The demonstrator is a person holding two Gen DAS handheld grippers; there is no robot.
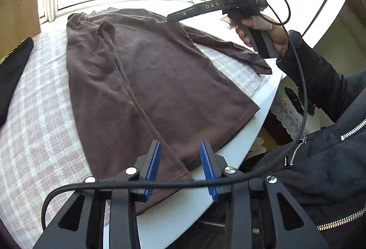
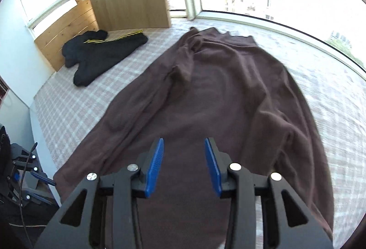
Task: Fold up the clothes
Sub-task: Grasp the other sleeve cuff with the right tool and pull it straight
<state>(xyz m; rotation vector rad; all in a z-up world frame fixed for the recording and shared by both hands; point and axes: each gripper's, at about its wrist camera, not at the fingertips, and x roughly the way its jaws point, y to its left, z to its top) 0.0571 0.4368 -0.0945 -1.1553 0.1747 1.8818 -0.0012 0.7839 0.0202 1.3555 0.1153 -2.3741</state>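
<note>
Checked bed cover (image 2: 75, 107) carries a brown garment (image 2: 217, 98) lying flat; left gripper (image 1: 180, 166) and right gripper (image 2: 184, 166) both hang spread above it, holding nothing.

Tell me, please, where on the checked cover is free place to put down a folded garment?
Bare checked cover lies between the brown garment and the black clothes, and again between the garment and the window side. The middle is crowded by the spread garment. Both grippers, left and right, are open.
</note>
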